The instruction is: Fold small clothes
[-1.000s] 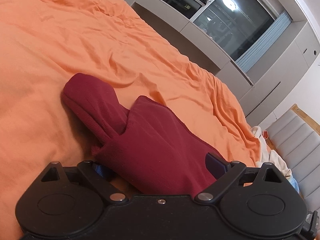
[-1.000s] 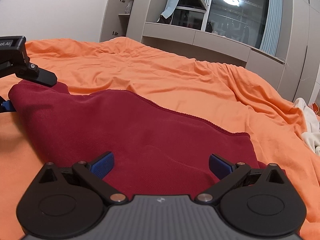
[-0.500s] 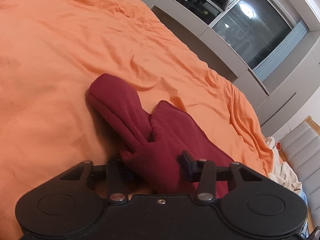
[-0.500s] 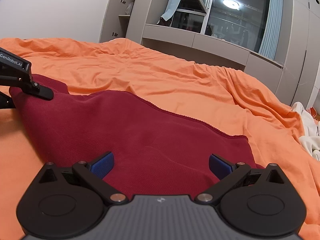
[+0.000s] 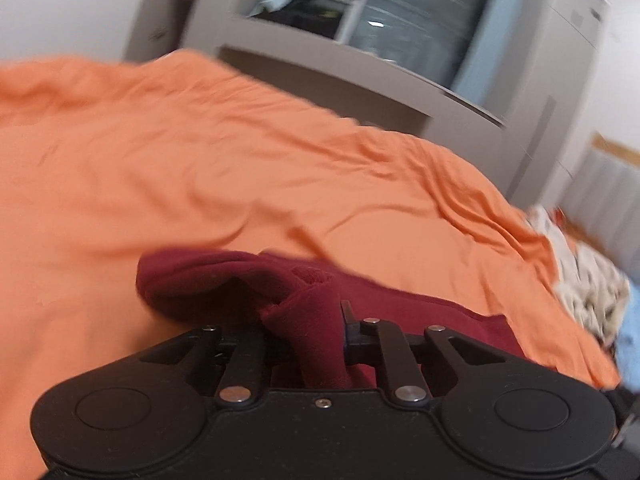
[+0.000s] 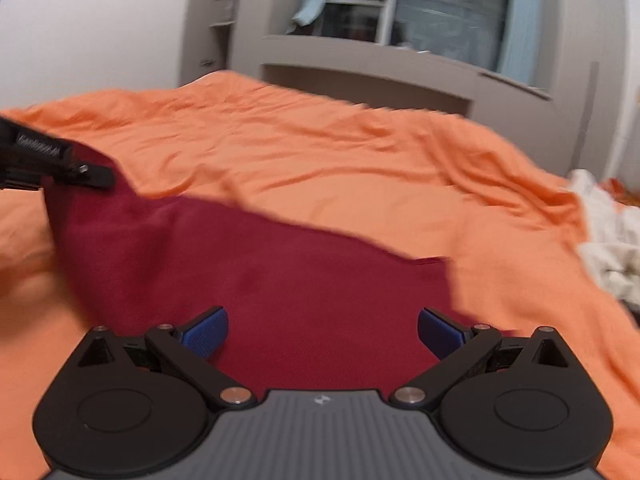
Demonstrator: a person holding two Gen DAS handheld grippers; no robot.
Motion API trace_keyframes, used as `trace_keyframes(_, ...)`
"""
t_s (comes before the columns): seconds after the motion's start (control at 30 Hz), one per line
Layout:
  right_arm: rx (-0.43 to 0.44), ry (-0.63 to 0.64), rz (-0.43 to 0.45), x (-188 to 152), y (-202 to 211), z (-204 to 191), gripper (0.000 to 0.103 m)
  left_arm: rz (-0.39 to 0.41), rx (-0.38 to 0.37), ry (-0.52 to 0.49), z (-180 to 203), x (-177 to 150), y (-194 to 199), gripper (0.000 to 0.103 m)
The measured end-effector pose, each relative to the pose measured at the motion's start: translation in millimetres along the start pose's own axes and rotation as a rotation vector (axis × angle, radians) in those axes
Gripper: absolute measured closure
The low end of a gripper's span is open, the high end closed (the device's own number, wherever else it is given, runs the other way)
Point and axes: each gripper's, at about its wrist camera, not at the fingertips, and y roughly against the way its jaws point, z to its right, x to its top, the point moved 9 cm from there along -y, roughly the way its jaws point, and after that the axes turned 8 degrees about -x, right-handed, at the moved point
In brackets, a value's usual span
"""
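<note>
My left tool (image 5: 316,332) clenched on bunched fold of dark red garment (image 6: 280,292); its jaws have just been closing, cloth pinched between them. Garment spread over orange bed cover (image 6: 360,168), corner by left tool raised off it. My right tool (image 6: 322,330) released, blue pads (image 6: 206,330) wide apart above red cloth, gripping nothing. Pale crumpled clothes (image 6: 608,236) at right edge of bed. Both views blurred.
</note>
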Motion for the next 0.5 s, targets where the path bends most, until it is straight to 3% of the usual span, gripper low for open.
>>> trace_keyframes(0.13,-0.132,-0.128,0.055,18.8,12.6,76.9,0.0,-0.013,-0.037,-0.148,46.9,21.6,-10.1,0.088)
trace_keyframes(0.27,-0.187,-0.3,0.053,14.6,20.5,147.2,0.0,-0.055,-0.129,-0.307,114.1,26.1,-24.8,0.089)
trace_keyframes(0.4,-0.243,-0.424,0.041,1.8,23.2,198.1,0.0,-0.159,-0.249,-0.479,184.7,-2.7,-40.9,0.089)
trace_keyframes(0.5,-0.246,-0.478,0.03,-8.5,23.8,218.8,0.0,-0.266,-0.335,-0.614,227.6,-47.6,-51.0,0.089)
